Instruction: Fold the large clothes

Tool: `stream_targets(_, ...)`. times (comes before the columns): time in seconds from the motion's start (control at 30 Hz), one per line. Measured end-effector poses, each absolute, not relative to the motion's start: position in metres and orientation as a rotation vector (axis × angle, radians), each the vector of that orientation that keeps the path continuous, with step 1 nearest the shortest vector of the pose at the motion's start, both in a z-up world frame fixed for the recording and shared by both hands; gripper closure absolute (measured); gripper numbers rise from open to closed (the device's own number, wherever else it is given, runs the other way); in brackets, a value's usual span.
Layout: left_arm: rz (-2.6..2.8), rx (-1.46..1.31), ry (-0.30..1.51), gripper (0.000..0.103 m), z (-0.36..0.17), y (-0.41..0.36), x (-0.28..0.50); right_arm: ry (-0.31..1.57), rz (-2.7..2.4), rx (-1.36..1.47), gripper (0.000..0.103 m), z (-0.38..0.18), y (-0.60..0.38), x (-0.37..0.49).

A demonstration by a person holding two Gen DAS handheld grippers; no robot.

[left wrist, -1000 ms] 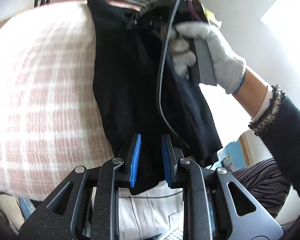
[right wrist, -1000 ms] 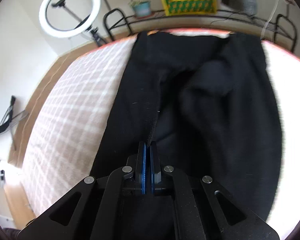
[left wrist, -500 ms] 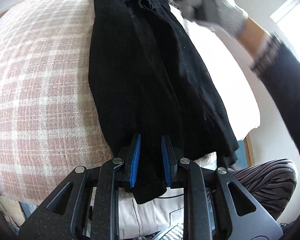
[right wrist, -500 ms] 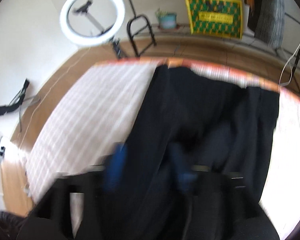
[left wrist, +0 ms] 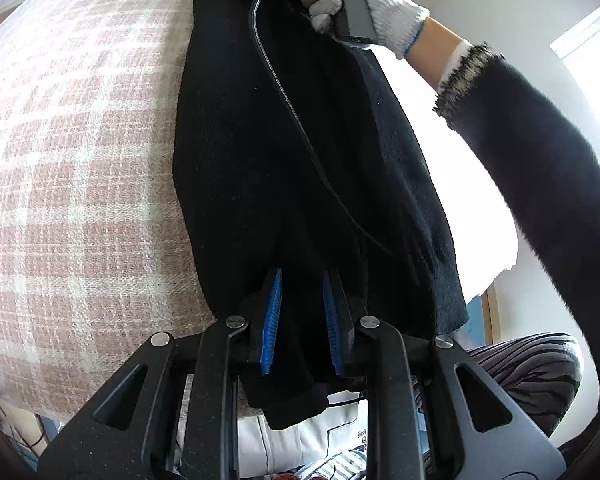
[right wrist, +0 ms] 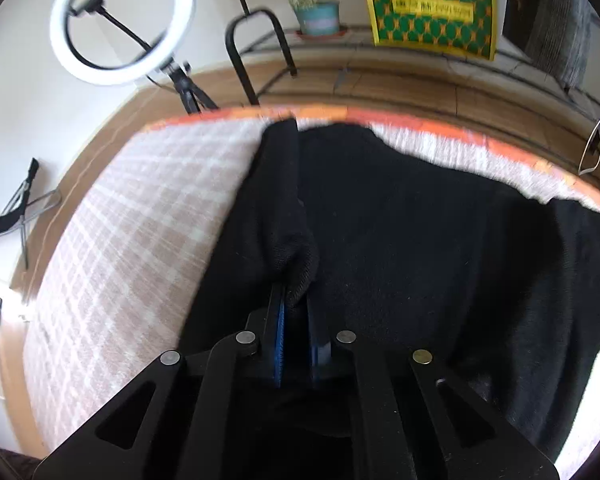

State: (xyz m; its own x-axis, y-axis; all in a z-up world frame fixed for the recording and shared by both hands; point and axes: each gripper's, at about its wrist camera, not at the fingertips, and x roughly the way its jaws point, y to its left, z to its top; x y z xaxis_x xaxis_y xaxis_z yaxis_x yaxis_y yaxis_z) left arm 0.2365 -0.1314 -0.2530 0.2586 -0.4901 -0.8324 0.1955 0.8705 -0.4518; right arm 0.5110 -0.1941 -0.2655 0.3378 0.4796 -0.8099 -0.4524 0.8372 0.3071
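A large black knit garment (left wrist: 284,152) lies lengthwise on a pink-and-white checked bed cover (left wrist: 76,152). Its near end hangs over the bed edge. My left gripper (left wrist: 299,300) is open, its blue pads on either side of that near end. In the right wrist view the same garment (right wrist: 440,240) spreads across the cover (right wrist: 132,232). My right gripper (right wrist: 296,308) is shut on a bunched fold of the black garment near its far end. In the left wrist view, the gloved hand holding the right gripper (left wrist: 352,8) is at the garment's far end.
A ring light on a tripod (right wrist: 124,28), a black metal rack (right wrist: 260,56), a potted plant (right wrist: 318,16) and a green-and-yellow box (right wrist: 432,8) stand beyond the bed's far edge. The person's sleeve (left wrist: 540,168) and striped trousers (left wrist: 532,376) are at the right.
My right gripper let go, moved toward the garment's far end and has shut on a fold there. My left gripper has stayed open at the near end.
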Motion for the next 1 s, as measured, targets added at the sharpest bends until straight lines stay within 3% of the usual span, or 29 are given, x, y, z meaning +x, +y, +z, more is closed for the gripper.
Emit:
stream_targets(0.1,-0.470,-0.281,1.224,0.083,-0.253,-0.132,0.237,1.006,0.544,0.059,0.097,-0.248,-0.211,0.504)
stream_targets(0.4,-0.469,-0.279,1.217,0.083,-0.244,-0.130,0.223,1.095,0.409,0.002,0.095,-0.277,-0.220,0.515)
stream_targets(0.6,-0.477,-0.257,1.173,0.083,-0.237,-0.123,0.210,1.026,0.430,0.107,0.091,-0.238,-0.247,0.500)
stream_targets(0.93,-0.461,-0.268,1.110,0.082,-0.226,-0.092,0.186,0.945,0.490,0.270,0.091,-0.150,-0.331,0.346)
stream_targets(1.0,-0.486,-0.244,1.094,0.069,-0.222,-0.099,0.180,0.952,0.503,0.269,0.091,-0.143,-0.341,0.311)
